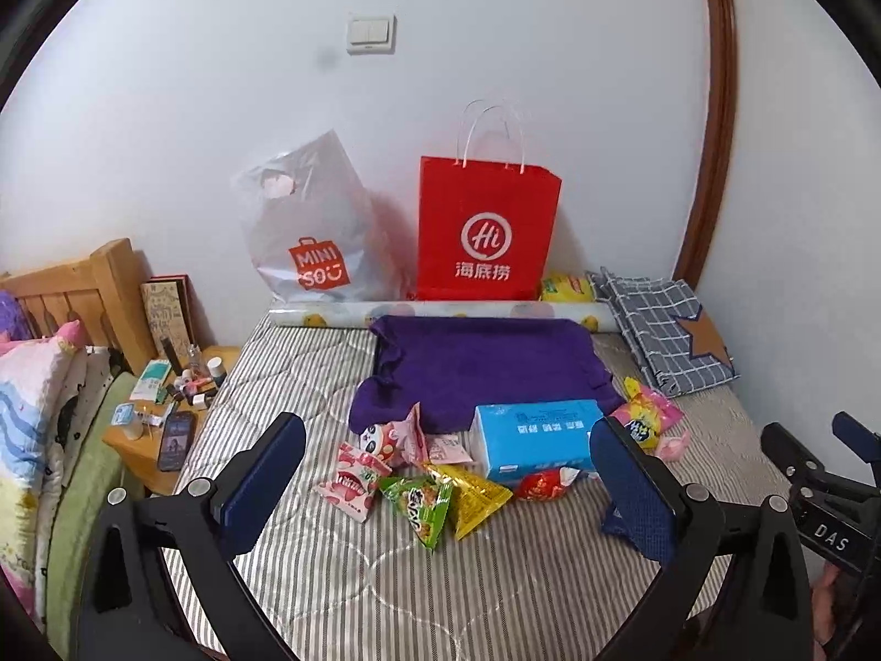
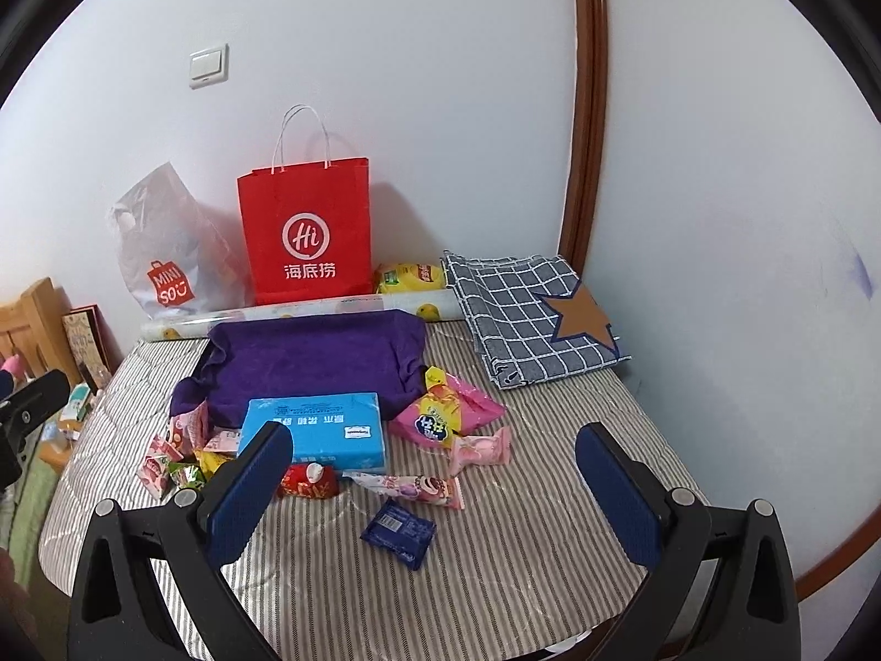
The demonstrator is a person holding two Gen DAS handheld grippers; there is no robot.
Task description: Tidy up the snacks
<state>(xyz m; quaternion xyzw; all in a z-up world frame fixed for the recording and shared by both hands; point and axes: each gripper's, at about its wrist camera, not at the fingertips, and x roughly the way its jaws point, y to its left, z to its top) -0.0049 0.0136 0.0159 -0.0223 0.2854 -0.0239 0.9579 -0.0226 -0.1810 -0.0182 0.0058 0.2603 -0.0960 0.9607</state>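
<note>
Several snack packets lie on a striped mattress (image 1: 308, 374): green (image 1: 421, 504), yellow (image 1: 476, 493), red (image 1: 542, 485) and pink-and-white (image 1: 352, 482) ones by a blue tissue pack (image 1: 537, 435). In the right wrist view a dark blue packet (image 2: 399, 531), a long pink packet (image 2: 410, 487), a pink-yellow bag (image 2: 446, 413) and the tissue pack (image 2: 314, 429) lie ahead. A red paper bag (image 1: 487, 231) (image 2: 305, 234) stands at the wall behind a purple towel (image 1: 484, 369). My left gripper (image 1: 449, 473) and right gripper (image 2: 435, 479) are open and empty above the mattress.
A grey Miniso plastic bag (image 1: 314, 237) leans left of the red bag. A paper roll (image 1: 440, 314) and a folded checked cloth (image 2: 528, 314) lie at the back. A cluttered wooden nightstand (image 1: 165, 418) stands left of the mattress. Walls close the back and right.
</note>
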